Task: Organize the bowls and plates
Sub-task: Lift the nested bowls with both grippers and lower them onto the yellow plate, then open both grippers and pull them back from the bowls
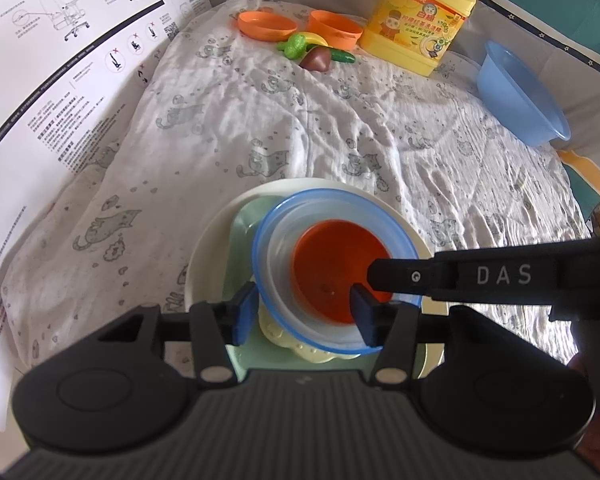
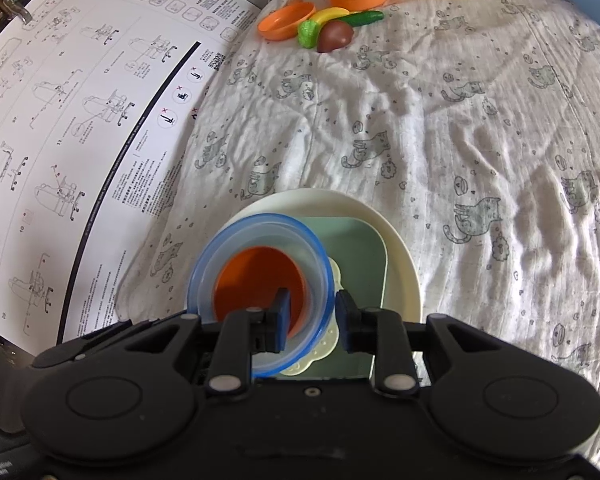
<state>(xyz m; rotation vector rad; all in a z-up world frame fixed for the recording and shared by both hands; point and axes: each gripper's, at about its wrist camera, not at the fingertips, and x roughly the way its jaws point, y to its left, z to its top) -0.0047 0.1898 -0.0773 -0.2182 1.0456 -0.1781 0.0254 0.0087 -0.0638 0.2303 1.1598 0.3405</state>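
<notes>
The round cream plastic plate (image 2: 404, 268) is carrying a square pale-green plate (image 2: 360, 248), then a clear blue-rimmed plastic bowl (image 2: 320, 252) nesting an orange bowl (image 2: 256, 284). I'd judge seating the bowls level is what matters. The right gripper (image 2: 310, 316) is straddling the bowl's wall narrowly; contact is unclear. The left gripper (image 1: 300, 316), partly open, is bracketing the near rim without touching.

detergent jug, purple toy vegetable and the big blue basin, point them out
detergent jug (image 1: 416, 28), left wrist view, on its front label
purple toy vegetable (image 2: 334, 36), right wrist view, on its rounded body
big blue basin (image 1: 516, 92), left wrist view, on its inner wall
</notes>
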